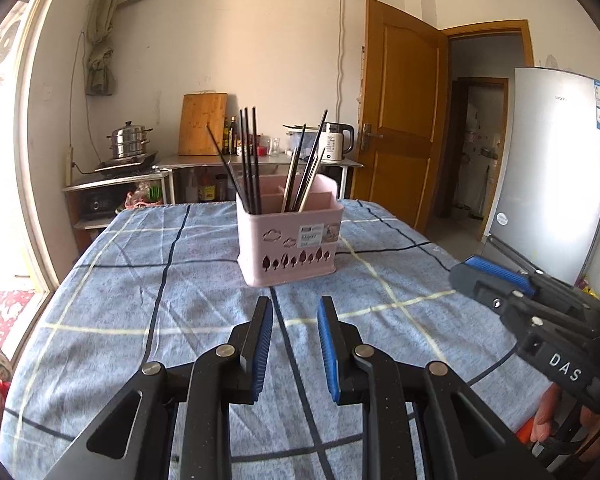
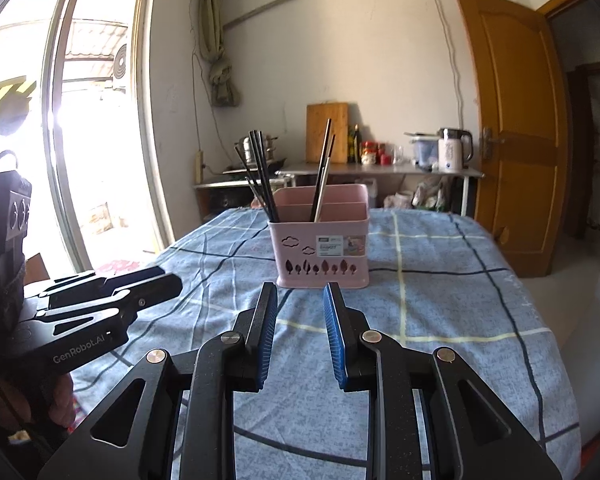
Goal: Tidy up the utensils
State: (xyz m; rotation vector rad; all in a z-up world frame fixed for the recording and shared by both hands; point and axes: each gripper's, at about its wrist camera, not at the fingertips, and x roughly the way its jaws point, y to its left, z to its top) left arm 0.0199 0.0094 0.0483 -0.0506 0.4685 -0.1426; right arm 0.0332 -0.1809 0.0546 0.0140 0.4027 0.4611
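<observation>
A pink utensil holder (image 1: 290,236) (image 2: 322,246) stands upright on the blue checked tablecloth (image 1: 140,300) (image 2: 440,300). Black chopsticks (image 1: 249,160) (image 2: 260,172) lean in its left compartment. Several darker and pale sticks (image 1: 306,168) (image 2: 323,168) stand in another compartment. My left gripper (image 1: 296,304) hovers low over the cloth, in front of the holder, jaws apart with nothing between them. My right gripper (image 2: 300,290) hangs likewise before the holder, open and empty. Each gripper shows from the side in the other's view: the right gripper (image 1: 496,280), the left gripper (image 2: 140,284).
Behind the table stands a metal counter (image 1: 260,160) with a wooden cutting board (image 1: 202,124), bottles and a kettle (image 1: 338,140). A steamer pot (image 1: 129,142) sits on a stove at left. A fridge (image 1: 556,168) and a wooden door (image 1: 400,120) are at right, a glass door (image 2: 80,120) at left.
</observation>
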